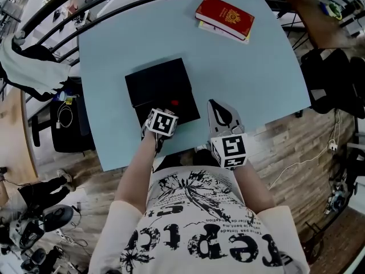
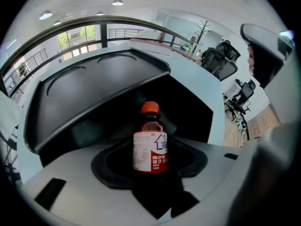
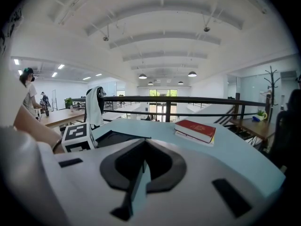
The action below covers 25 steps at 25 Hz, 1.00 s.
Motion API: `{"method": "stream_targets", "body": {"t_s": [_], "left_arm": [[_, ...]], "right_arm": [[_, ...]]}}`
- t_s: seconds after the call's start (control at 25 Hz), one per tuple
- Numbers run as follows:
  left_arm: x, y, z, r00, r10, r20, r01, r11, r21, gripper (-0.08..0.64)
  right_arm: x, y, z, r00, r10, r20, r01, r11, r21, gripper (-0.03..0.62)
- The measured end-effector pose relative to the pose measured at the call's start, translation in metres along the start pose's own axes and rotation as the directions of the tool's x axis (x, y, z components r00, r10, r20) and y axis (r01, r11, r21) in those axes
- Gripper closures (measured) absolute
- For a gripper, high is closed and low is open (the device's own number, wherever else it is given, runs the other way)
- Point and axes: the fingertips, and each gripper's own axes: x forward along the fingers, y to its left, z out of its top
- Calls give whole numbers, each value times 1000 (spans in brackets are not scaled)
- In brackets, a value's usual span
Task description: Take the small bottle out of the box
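Observation:
A small brown bottle point(image 2: 150, 145) with a red cap and a white-and-red label stands upright between the jaws of my left gripper point(image 2: 150, 166), which close on its lower body. Behind it gapes the open black box point(image 2: 94, 98), lid raised. In the head view the left gripper point(image 1: 170, 108) is at the box's point(image 1: 157, 84) near right corner, and the red cap point(image 1: 174, 103) shows just beyond it. My right gripper point(image 1: 215, 108) hovers to the right of the box, over the table, its jaws together with nothing in them point(image 3: 142, 149).
A red book point(image 1: 225, 17) on a second, pale book lies at the far right of the light blue table point(image 1: 256, 79). The table's near edge is right by both grippers. Black chairs point(image 1: 336, 84) stand to the right, a railing point(image 3: 188, 99) behind.

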Motion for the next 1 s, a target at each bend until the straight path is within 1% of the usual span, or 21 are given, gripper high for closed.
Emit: {"method": "stream_targets", "body": {"t_s": [0.16,0.28,0.44,0.56,0.68,0.76,0.88,1.0], "left_arm": [[-2,-1,-2,1000,-7,-2,7,1000,1,330],[-6,0,-3,1000,0,8,0,1000,23,330],[-22,-4,1,998,-13,55,11,999,34,328],[-43,-10,6,996,-4,93,-3,997,80,329],[-68,-17,17,987,-7,163,-11,994,111,330],[-85,-20,25,975,-8,221,-19,993,120,328],[-112,-20,38,949,5,316,-48,991,128,328],[-146,-16,52,904,35,426,-92,989,114,328]], "right_arm": [[-1,1,3,1000,7,5,-7,1000,-4,583],[-3,3,7,1000,17,14,-17,1000,-16,583],[-4,6,16,999,24,34,-23,999,-27,583],[-5,10,20,998,34,46,-33,999,-33,583],[-5,14,24,997,46,55,-44,998,-40,583],[-4,18,28,997,56,61,-53,998,-45,583],[-2,24,34,995,73,75,-69,996,-57,583],[0,32,43,991,92,93,-86,994,-67,583]]}}
